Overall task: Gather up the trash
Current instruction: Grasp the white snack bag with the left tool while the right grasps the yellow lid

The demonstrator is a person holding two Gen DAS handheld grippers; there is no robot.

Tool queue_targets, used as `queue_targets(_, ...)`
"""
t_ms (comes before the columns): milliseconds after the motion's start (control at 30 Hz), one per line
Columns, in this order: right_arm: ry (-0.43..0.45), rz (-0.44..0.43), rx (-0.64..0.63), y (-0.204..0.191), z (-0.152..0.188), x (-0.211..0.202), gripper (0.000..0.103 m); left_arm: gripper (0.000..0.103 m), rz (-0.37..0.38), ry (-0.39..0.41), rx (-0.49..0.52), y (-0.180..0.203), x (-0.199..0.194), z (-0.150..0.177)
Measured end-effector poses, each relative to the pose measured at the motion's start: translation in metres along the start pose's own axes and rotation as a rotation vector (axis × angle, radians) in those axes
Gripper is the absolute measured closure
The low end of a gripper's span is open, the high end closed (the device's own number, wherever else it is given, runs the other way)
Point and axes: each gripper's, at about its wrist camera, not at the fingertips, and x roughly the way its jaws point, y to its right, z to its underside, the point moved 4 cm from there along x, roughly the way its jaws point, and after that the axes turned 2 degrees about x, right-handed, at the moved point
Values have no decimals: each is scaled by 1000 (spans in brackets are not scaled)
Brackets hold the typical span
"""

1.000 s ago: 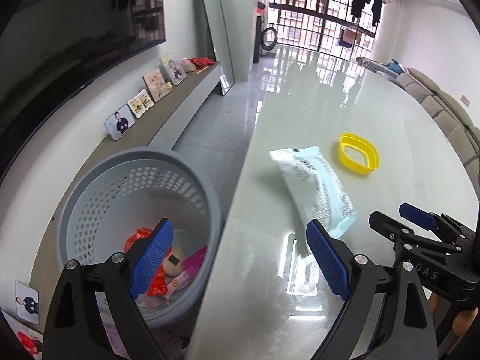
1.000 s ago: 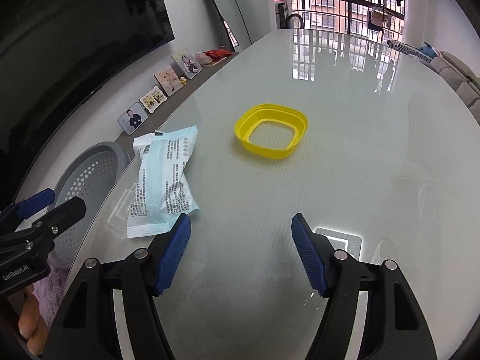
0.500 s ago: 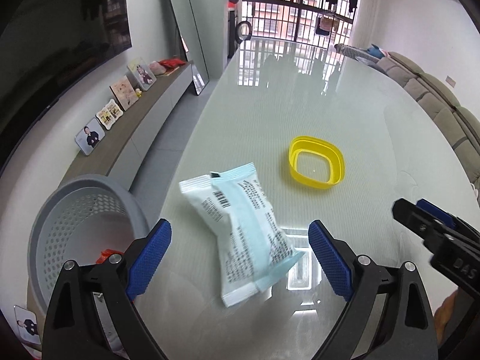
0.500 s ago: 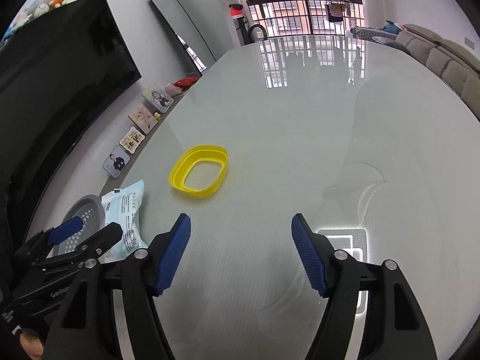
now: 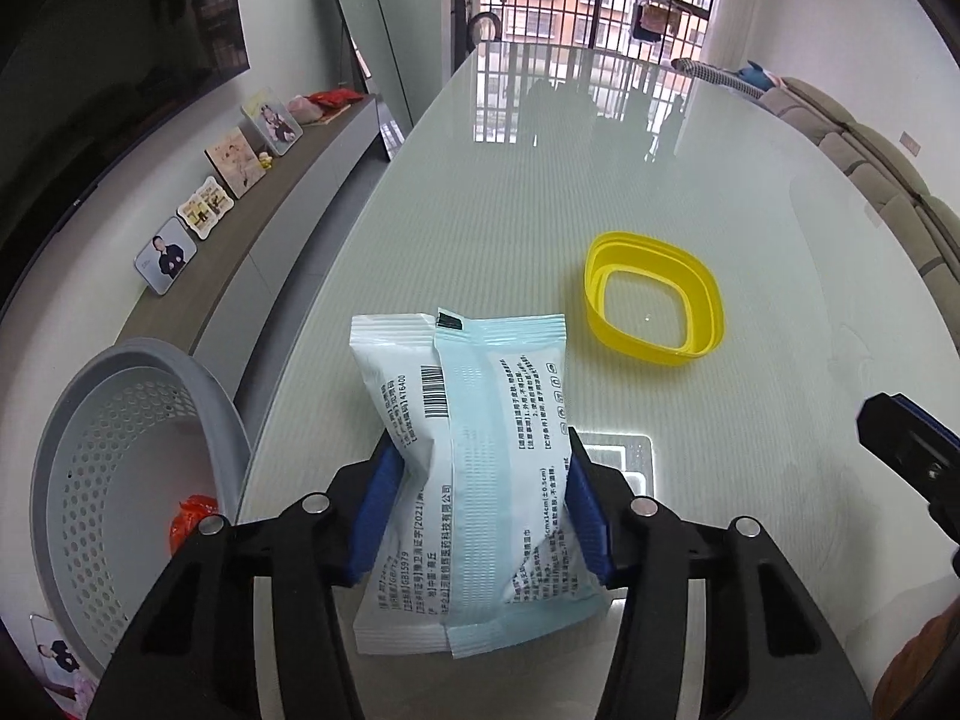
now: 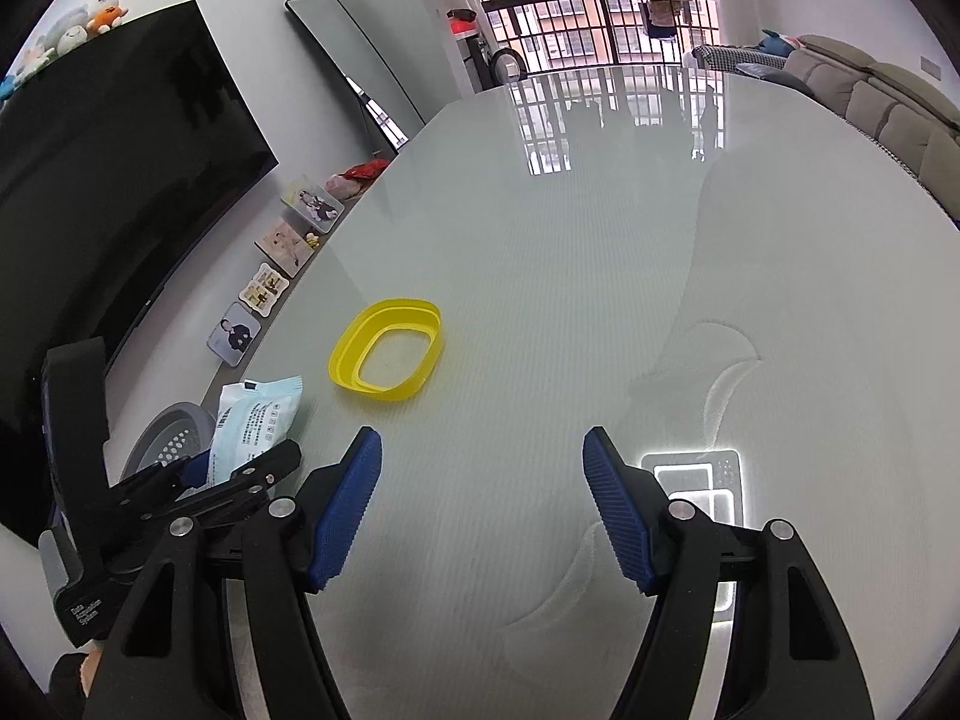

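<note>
A pale blue and white wipes packet (image 5: pixel 480 480) lies on the glass table (image 5: pixel 540 180) near its left edge. My left gripper (image 5: pixel 483 516) has its jaws closing around it, and both blue pads (image 5: pixel 375 510) press into the packet's sides, pinching its middle. The right wrist view shows the same packet (image 6: pixel 258 414) in the left gripper (image 6: pixel 240 468). My right gripper (image 6: pixel 483 504) hovers open over bare table, with nothing between its fingers. A yellow plastic ring (image 5: pixel 654 355) lies beyond the packet, also in the right wrist view as the yellow ring (image 6: pixel 384 394).
A grey perforated basket (image 5: pixel 78 420) stands on the floor left of the table edge, with red trash (image 5: pixel 192 516) inside. Photo frames line a low shelf (image 5: pixel 228 210) along the left wall. A sofa (image 5: pixel 888 180) runs along the right side.
My left gripper swung from over the basket to the packet, moved forward over it, and its jaws narrowed onto it. The right gripper swung away from the packet, then held still and open.
</note>
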Motion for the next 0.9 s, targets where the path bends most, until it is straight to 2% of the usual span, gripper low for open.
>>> queue_targets(200,-17,-1,-11,-6,1,14,36,53,-13,43,-7,-13,-27,9)
queue_targets(367,-45,-37,-7,-23,-1,29,36,53,-37,69,-45,-34,-46,21)
queue_targets(600,-88,10,-30,-44,-18,59,35,53,-36,85,-66,-45,-58,24)
queue_targets(700,-113,11,-46,-53,-23,72,25,53,-32,95,-69,-46,-63,25)
queue_targets(900,-141,62,-82,-72,-30,99,25,53,-32,104,-77,-53,-67,27)
